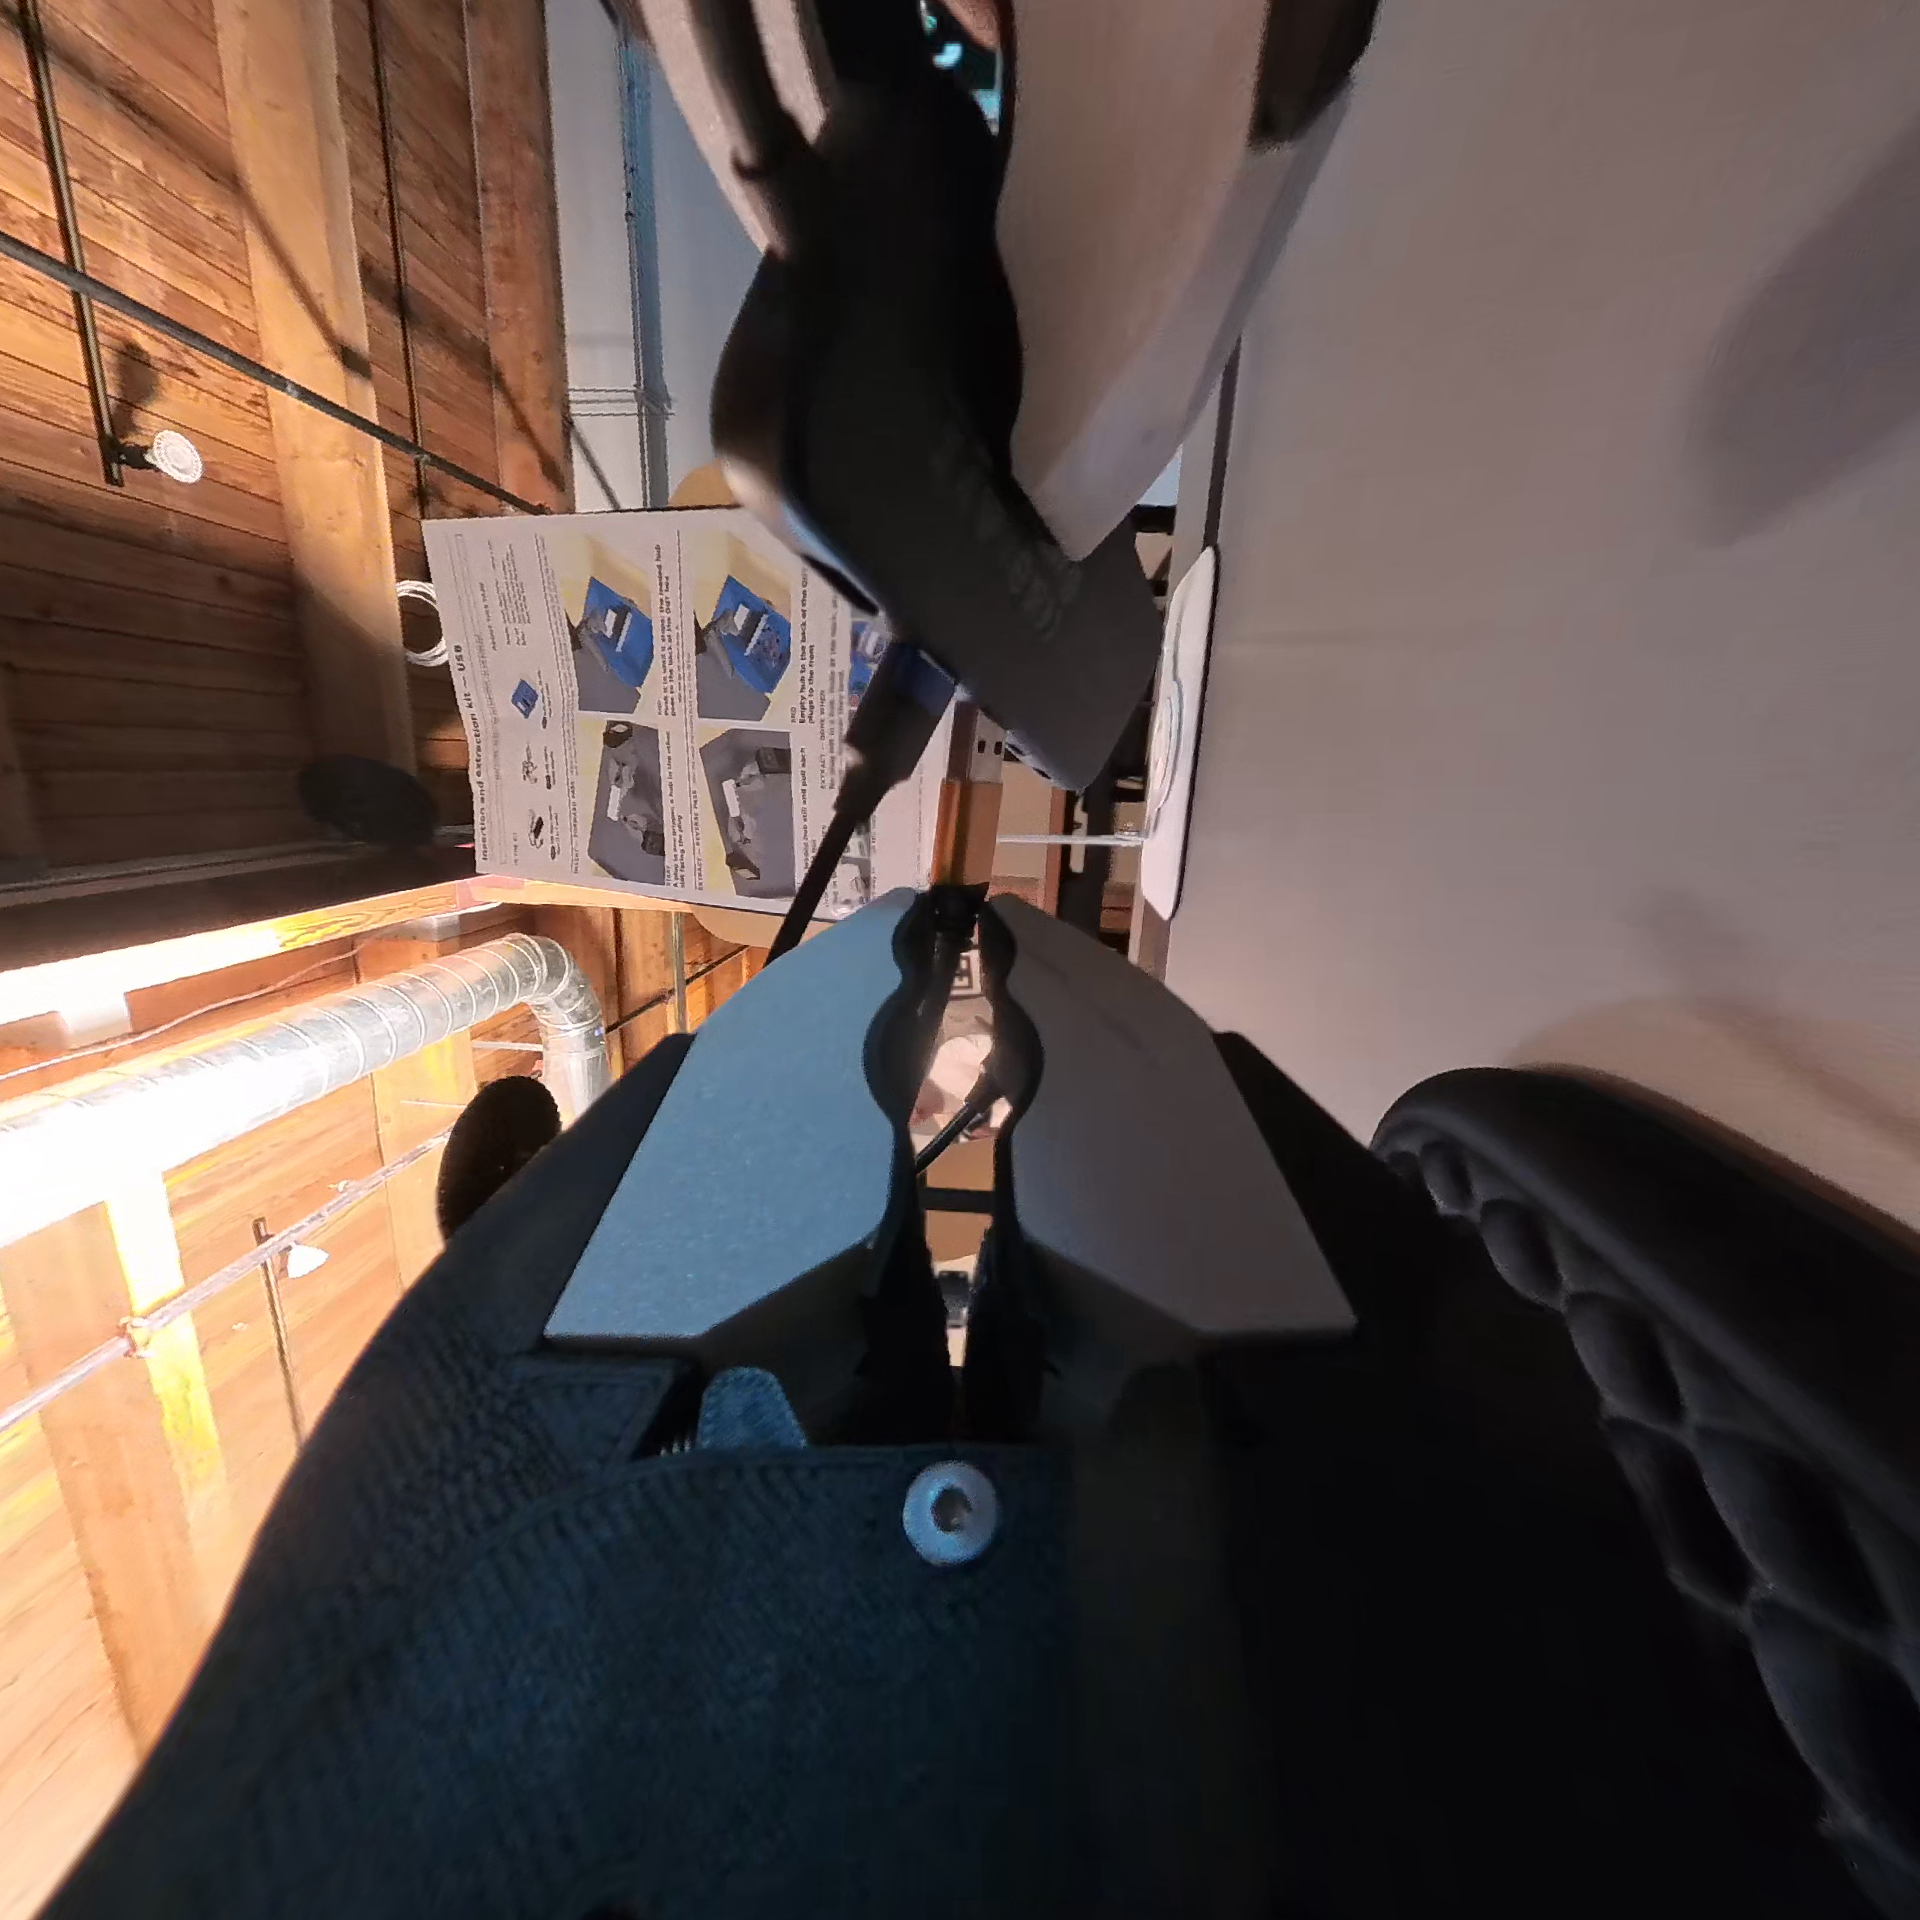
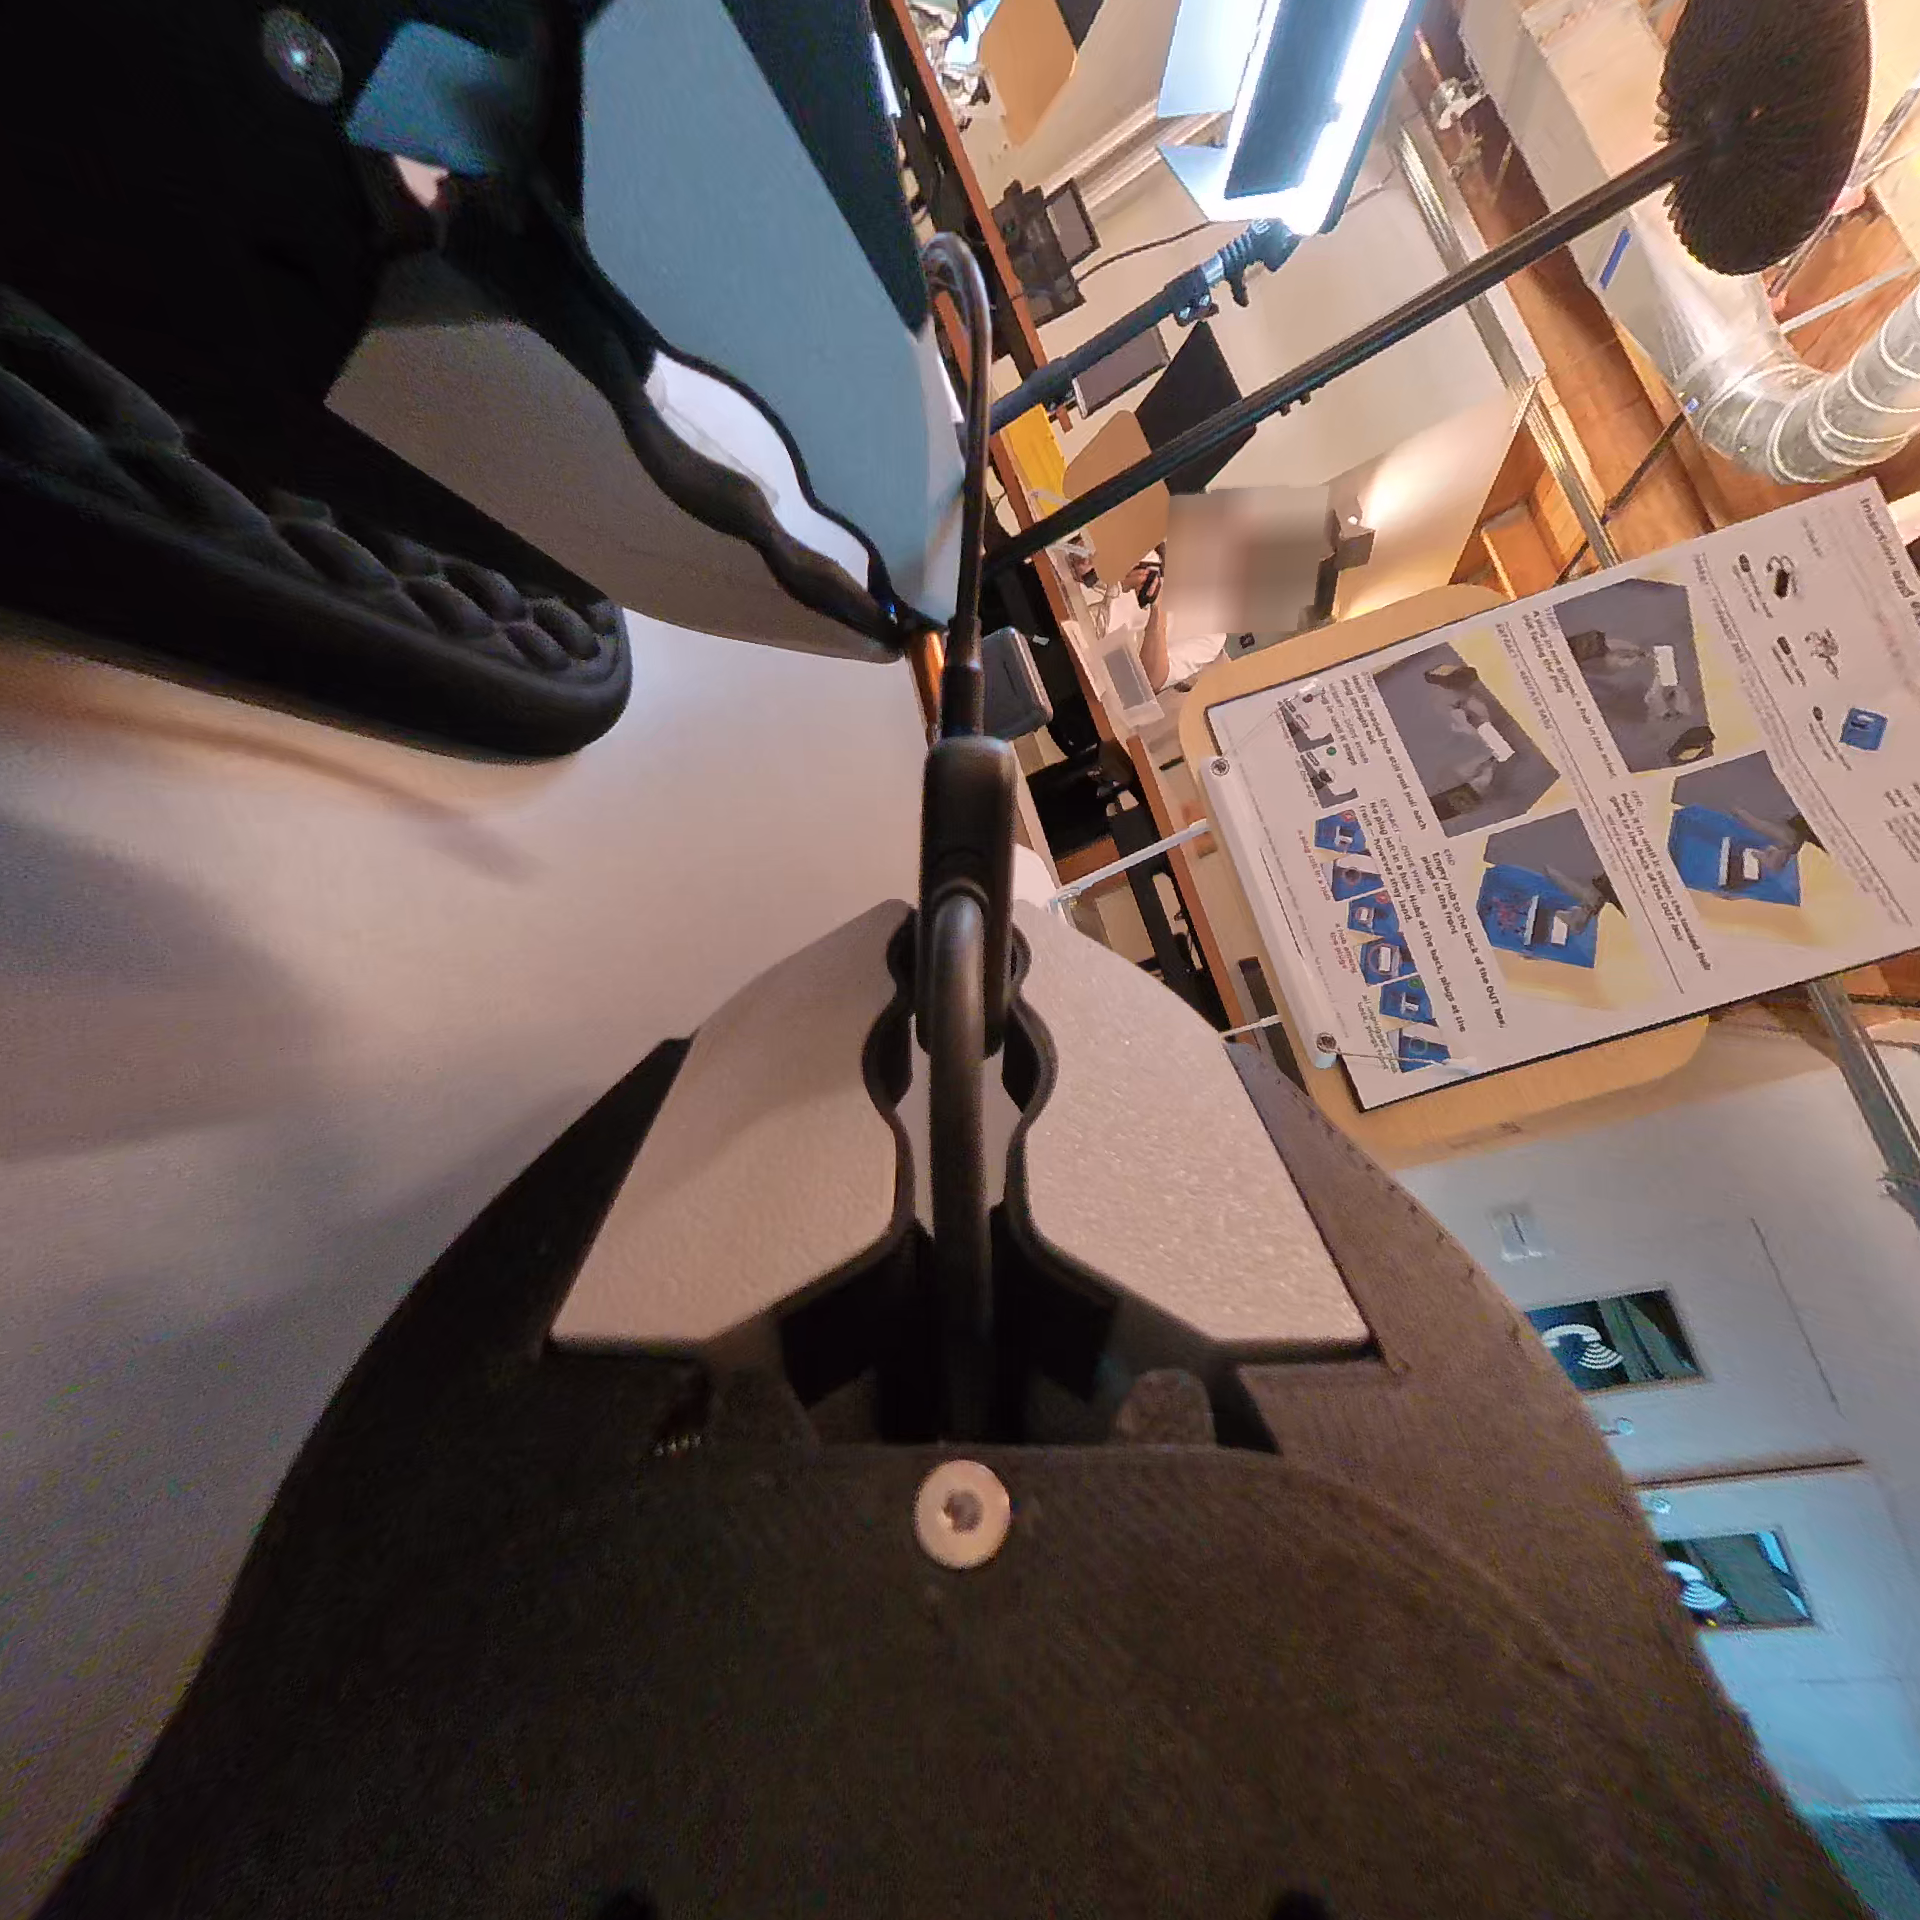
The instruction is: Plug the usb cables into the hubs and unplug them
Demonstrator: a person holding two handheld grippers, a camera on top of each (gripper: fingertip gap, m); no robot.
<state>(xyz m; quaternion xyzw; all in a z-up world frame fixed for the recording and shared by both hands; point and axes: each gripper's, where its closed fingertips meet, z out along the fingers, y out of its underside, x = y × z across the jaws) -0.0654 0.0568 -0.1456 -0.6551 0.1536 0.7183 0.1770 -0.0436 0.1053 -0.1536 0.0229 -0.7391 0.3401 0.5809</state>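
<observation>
while the left claw (image 1: pixel 951 904) pinches an orange plug (image 1: pixel 961 831), the right claw (image 2: pixel 961 940) clamps the hub (image 2: pixel 966 821).

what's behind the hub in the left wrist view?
The right tool clamps the hub; past them stands an instruction sheet, partly covered by the hub. A black cable crosses the sheet. The hub's ports cannot be seen.
</observation>
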